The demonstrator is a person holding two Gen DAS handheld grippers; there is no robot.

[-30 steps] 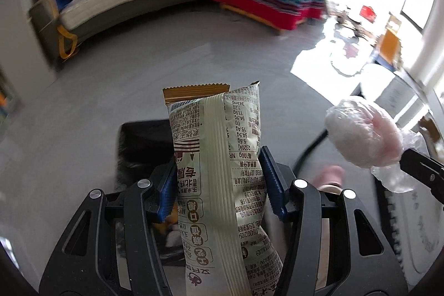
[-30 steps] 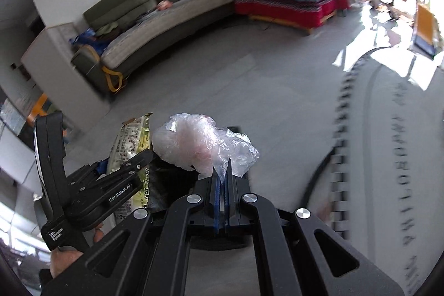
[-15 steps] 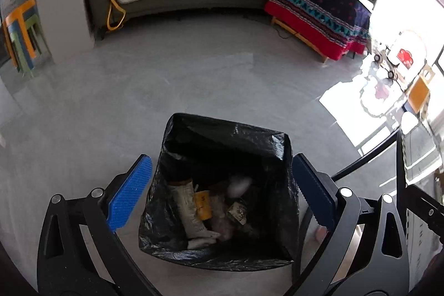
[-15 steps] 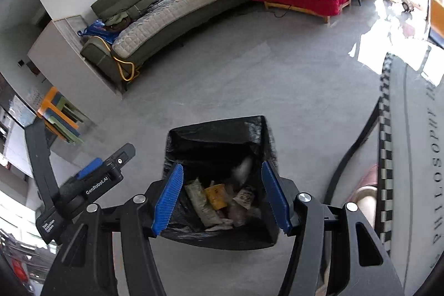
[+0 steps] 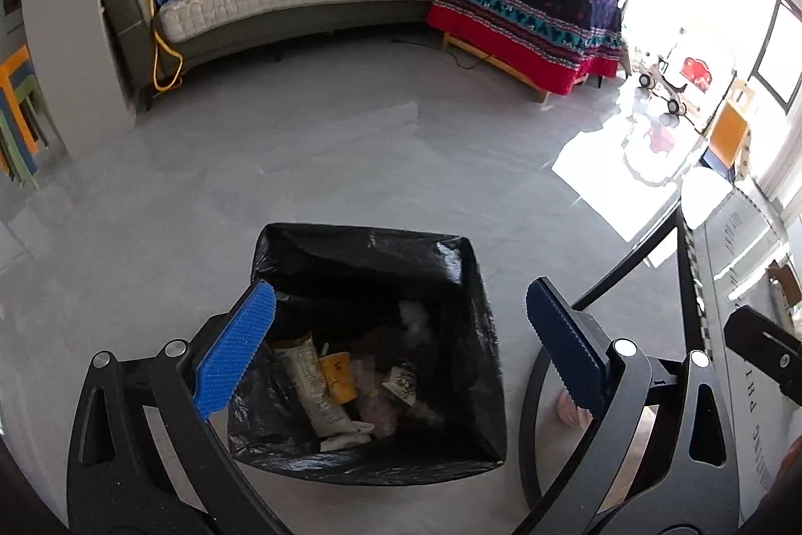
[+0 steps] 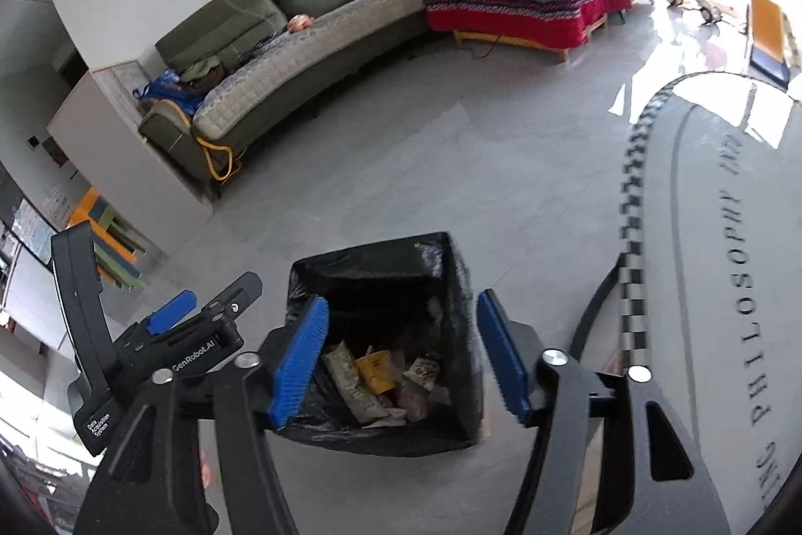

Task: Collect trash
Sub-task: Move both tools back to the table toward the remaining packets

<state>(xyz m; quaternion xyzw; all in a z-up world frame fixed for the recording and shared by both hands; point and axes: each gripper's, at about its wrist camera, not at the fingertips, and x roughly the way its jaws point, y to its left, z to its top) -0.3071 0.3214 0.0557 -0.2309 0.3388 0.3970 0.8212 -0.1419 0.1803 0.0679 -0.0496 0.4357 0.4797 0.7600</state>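
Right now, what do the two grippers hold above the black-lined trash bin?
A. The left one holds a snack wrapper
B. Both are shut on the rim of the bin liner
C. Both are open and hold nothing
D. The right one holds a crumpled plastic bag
C: the left gripper and the right gripper both stand wide open with nothing between their blue pads, above the trash bin, where the wrappers lie inside.

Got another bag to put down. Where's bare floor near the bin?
Bare grey floor runs from the bin to the sofa. Crowded: the bin's right side, with a black cable and patterned rug. Both tongs open.
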